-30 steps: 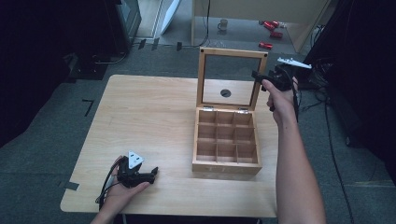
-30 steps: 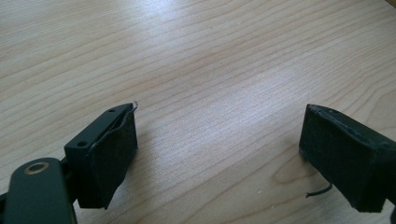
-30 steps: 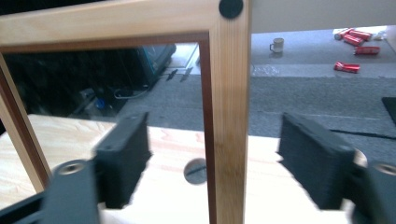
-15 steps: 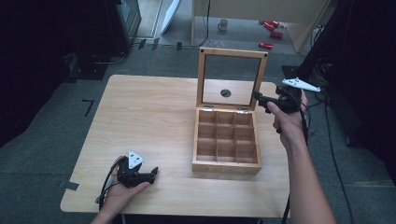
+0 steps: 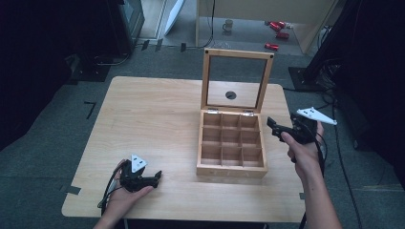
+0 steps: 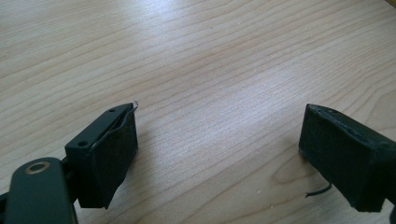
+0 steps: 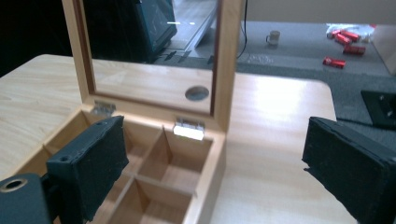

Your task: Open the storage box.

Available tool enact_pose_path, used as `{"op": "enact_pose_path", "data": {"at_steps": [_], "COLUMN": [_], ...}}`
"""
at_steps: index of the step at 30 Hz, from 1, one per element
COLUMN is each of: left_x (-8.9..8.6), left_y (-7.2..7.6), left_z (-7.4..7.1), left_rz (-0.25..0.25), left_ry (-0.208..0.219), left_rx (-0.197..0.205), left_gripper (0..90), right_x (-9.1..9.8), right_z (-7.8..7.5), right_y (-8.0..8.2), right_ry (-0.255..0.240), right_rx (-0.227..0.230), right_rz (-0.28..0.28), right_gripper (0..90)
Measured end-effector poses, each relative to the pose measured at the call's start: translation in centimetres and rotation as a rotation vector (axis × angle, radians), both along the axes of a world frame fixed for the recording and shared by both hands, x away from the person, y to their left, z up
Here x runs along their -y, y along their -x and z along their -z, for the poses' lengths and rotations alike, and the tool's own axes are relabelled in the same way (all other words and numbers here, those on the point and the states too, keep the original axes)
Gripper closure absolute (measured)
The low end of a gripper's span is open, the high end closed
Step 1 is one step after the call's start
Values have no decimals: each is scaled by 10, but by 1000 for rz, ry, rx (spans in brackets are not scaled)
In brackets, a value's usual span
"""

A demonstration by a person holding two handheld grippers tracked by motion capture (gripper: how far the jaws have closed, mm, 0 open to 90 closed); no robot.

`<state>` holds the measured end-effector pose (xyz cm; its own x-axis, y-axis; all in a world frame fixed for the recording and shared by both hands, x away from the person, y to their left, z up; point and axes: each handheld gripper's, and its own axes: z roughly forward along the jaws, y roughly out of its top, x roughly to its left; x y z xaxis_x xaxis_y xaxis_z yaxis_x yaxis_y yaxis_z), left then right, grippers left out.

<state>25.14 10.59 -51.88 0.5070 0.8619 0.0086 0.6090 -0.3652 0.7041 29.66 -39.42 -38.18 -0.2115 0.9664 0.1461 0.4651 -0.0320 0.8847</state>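
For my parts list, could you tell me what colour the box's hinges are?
Silver metal hinges, clearest in the right gripper view.

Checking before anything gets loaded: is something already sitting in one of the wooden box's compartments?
No. In the high view every compartment of the wooden box shows only bare wood, with its glass lid standing upright.

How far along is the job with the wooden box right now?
Done: the wooden box stands with its glass lid upright and its compartments bare. In hand: nothing. The right tool, jaws open after just widening, sits beside the box's right wall, and the left tool rests open on the table. Left: whatever follows, filling or closing, shows no start.
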Motion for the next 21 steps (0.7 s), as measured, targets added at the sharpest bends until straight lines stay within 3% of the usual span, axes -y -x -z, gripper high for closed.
{"op": "enact_pose_path", "data": {"at_steps": [5,7,8,14,21], "left_x": [0,0,0,0,0], "left_y": [0,0,0,0,0], "left_z": [0,0,0,0,0], "left_rz": [1,0,0,-1,-1], "left_ry": [-2,-2,-2,-2,-2], "left_rx": [-1,0,0,0,-1], "left_gripper": [121,121,121,121,121], "right_x": [17,19,24,31,34], "right_z": [24,28,37,58,93], "right_y": [23,25,32,44,57], "right_ry": [-6,-8,-12,-1,35], "right_rx": [-24,-30,-46,-77,-141], "right_rz": [35,40,50,69,82], "right_gripper": [61,61,60,61,62]}}
